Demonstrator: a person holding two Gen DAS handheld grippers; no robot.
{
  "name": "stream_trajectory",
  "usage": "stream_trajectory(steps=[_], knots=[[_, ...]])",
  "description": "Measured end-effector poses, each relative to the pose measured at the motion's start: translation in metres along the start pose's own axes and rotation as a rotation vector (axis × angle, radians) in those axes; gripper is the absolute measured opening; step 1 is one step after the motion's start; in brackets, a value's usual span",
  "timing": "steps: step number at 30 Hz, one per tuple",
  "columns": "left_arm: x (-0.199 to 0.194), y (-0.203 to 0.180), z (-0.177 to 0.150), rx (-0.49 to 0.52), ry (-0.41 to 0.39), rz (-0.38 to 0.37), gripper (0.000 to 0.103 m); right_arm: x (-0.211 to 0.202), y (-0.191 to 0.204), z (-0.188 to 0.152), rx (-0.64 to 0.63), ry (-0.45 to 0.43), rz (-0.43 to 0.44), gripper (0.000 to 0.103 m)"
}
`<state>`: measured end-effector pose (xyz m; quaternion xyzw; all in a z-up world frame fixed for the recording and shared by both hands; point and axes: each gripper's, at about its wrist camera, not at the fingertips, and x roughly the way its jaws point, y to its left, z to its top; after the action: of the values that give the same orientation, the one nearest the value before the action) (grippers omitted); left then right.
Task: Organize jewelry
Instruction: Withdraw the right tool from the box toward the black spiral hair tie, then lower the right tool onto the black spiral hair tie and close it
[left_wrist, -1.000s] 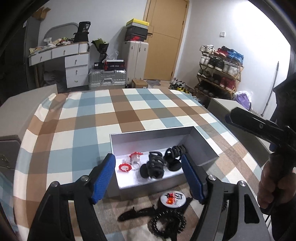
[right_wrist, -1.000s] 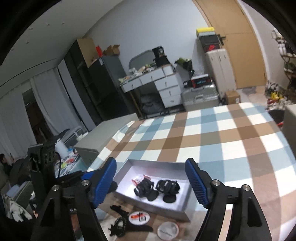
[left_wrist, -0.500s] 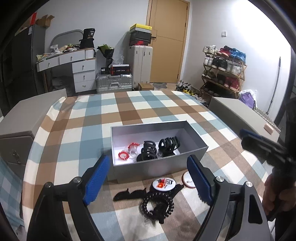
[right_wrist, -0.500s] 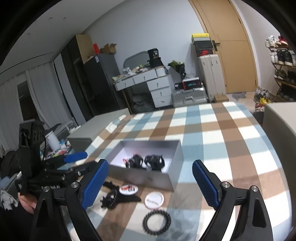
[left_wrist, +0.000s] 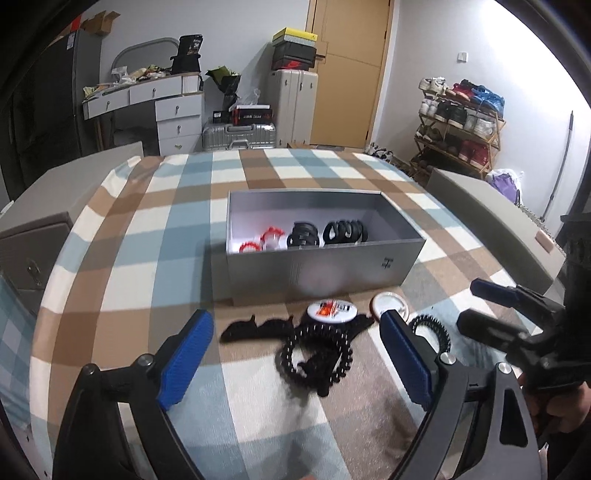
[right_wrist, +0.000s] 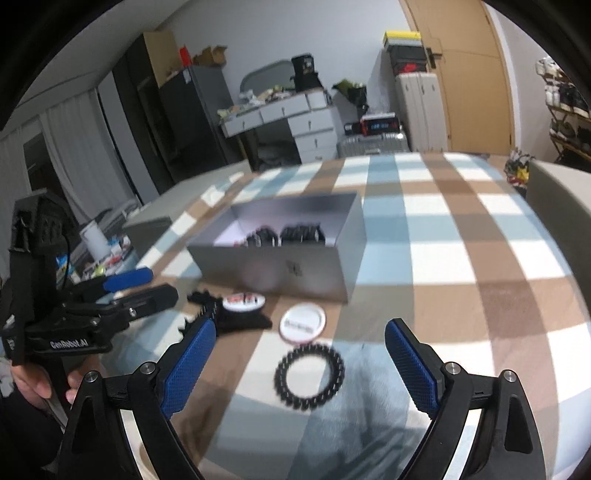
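Note:
A silver open box (left_wrist: 321, 271) (right_wrist: 291, 266) stands on the checked cloth and holds two black hair claws (left_wrist: 325, 234) and red-white pieces (left_wrist: 258, 242). In front of it lie a black hair clip (left_wrist: 258, 328), a black spiral hair tie (left_wrist: 314, 360), a white-red badge (left_wrist: 330, 310) (right_wrist: 243, 301), a second round badge (left_wrist: 389, 304) (right_wrist: 303, 323) and another black spiral tie (right_wrist: 309, 376) (left_wrist: 430, 330). My left gripper (left_wrist: 295, 365) is open and empty, just short of the first tie. My right gripper (right_wrist: 299, 369) is open and empty over the second tie.
Grey cabinets (left_wrist: 491, 218) flank the table on both sides. The far half of the checked cloth (left_wrist: 258, 177) lies behind the box. A desk, suitcases, a door and a shoe rack stand in the room beyond.
Both grippers have pulled back from the box and dropped lower toward the table, so the loose items in front of the box now lie between their fingers. Both stay open.

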<state>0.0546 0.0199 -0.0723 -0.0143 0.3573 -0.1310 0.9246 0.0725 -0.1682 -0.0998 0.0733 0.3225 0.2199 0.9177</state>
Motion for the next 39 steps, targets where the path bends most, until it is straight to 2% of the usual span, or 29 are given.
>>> stream_trajectory(steps=[6,15,22,26,32,37,39], knots=[[0.002,0.0,-0.009,-0.011,0.023,0.001,0.089,0.016,0.003,-0.015,-0.019,0.085,-0.037,0.092],[-0.001,0.001,-0.016,-0.009,0.032,0.01,0.09,0.025,0.017,-0.018,-0.108,0.118,-0.129,0.082],[-0.003,0.004,-0.019,-0.007,0.044,0.003,0.09,0.031,0.015,-0.018,-0.098,0.147,-0.147,0.064],[-0.001,0.006,-0.021,-0.013,0.059,-0.008,0.09,0.033,0.019,-0.019,-0.128,0.154,-0.159,0.049],[0.0,0.005,-0.025,-0.015,0.076,-0.015,0.09,0.033,0.03,-0.023,-0.198,0.145,-0.167,0.039],[0.005,0.005,-0.023,-0.016,0.102,-0.034,0.09,0.03,0.02,-0.021,-0.14,0.135,-0.137,0.037],[0.006,0.004,-0.022,-0.016,0.111,-0.041,0.09,0.027,0.017,-0.02,-0.116,0.125,-0.123,0.033]])
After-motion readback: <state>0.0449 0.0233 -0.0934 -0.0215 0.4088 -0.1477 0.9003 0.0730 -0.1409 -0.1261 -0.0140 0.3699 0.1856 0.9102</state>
